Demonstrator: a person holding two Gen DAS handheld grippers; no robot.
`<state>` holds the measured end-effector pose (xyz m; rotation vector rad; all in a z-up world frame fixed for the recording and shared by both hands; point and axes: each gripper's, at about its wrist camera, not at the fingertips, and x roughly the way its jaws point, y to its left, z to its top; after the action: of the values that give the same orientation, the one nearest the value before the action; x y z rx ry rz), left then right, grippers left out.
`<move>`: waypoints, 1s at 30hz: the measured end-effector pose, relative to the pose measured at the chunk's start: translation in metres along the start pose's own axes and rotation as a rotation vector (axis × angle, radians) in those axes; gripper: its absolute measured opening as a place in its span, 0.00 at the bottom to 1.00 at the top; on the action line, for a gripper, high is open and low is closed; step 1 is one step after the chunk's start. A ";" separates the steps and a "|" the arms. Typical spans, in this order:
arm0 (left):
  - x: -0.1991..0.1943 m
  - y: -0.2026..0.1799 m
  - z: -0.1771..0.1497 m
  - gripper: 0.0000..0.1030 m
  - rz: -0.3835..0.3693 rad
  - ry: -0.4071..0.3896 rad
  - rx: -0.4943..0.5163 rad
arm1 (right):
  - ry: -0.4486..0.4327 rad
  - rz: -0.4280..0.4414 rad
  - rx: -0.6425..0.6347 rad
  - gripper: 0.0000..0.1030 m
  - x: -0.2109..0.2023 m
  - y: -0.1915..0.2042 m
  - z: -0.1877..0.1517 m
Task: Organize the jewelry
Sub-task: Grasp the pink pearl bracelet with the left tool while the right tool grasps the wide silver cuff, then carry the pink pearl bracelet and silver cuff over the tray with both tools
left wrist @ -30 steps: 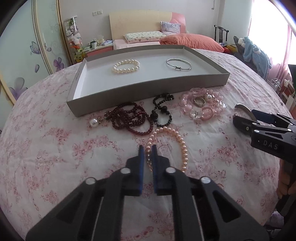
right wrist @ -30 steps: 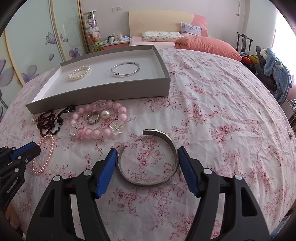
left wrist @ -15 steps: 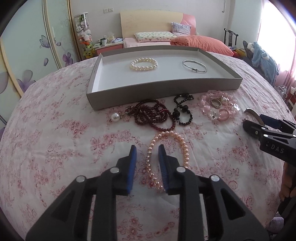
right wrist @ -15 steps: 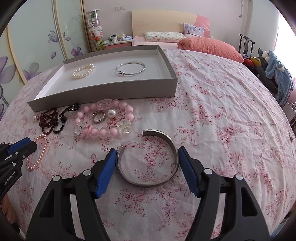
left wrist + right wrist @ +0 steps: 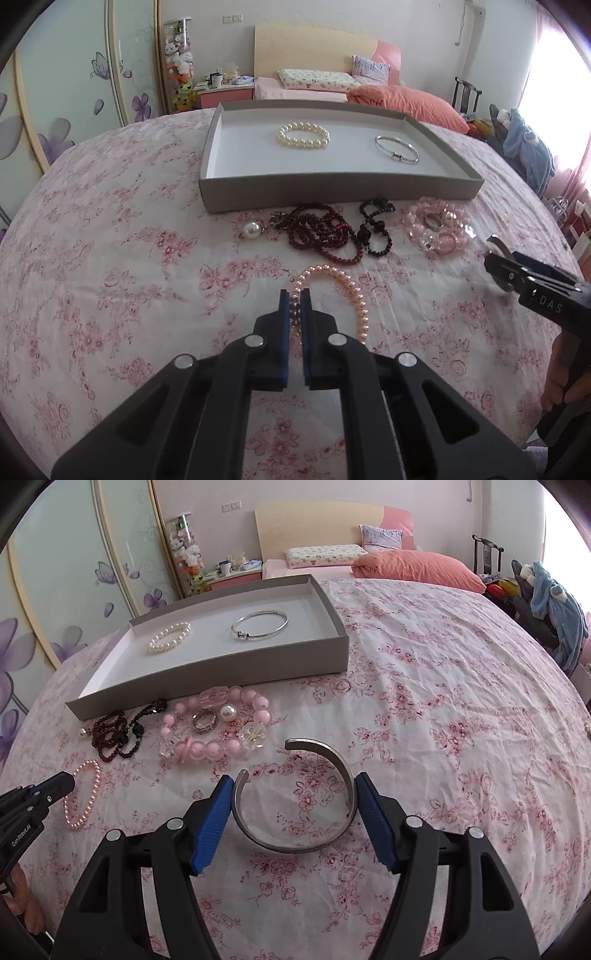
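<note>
While the left gripper (image 5: 294, 295) has its blue fingers (image 5: 283, 306) pressed nearly together on one side of the pink pearl bracelet (image 5: 347, 288), which lies on the floral bedspread (image 5: 110, 277), the right gripper (image 5: 294, 786) sits with its fingers (image 5: 218, 808) wide apart, one on each side of the open silver cuff (image 5: 332, 760), just beside its outer edges; whether they touch it I cannot tell. Beyond the pink pearls lie a dark red bead strand (image 5: 317, 232), a black bead bracelet (image 5: 376, 229) and a single pearl pendant (image 5: 252, 229), with a chunky pink bead bracelet (image 5: 218, 723) ringing a silver ring (image 5: 204, 720) to the right. Behind them, the grey tray (image 5: 332, 186) holds a white pearl bracelet (image 5: 303, 136) and a thin silver bangle (image 5: 397, 149), well apart from each other.
</note>
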<state>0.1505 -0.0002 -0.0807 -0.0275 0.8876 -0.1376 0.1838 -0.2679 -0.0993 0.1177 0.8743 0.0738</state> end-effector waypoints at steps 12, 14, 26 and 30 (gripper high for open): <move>-0.031 0.009 0.006 0.06 -0.072 -0.117 -0.068 | -0.081 0.082 0.023 0.65 -0.022 0.013 0.000; -0.035 0.009 0.005 0.06 -0.079 -0.129 -0.072 | -0.091 0.095 0.024 0.65 -0.025 0.016 -0.002; -0.055 0.001 0.007 0.06 -0.068 -0.206 -0.068 | -0.178 0.141 0.020 0.65 -0.045 0.033 -0.003; -0.064 -0.003 0.010 0.06 -0.043 -0.245 -0.055 | -0.227 0.138 0.009 0.65 -0.056 0.036 -0.001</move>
<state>0.1180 0.0050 -0.0247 -0.1123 0.6465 -0.1468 0.1466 -0.2385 -0.0524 0.1907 0.6395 0.1823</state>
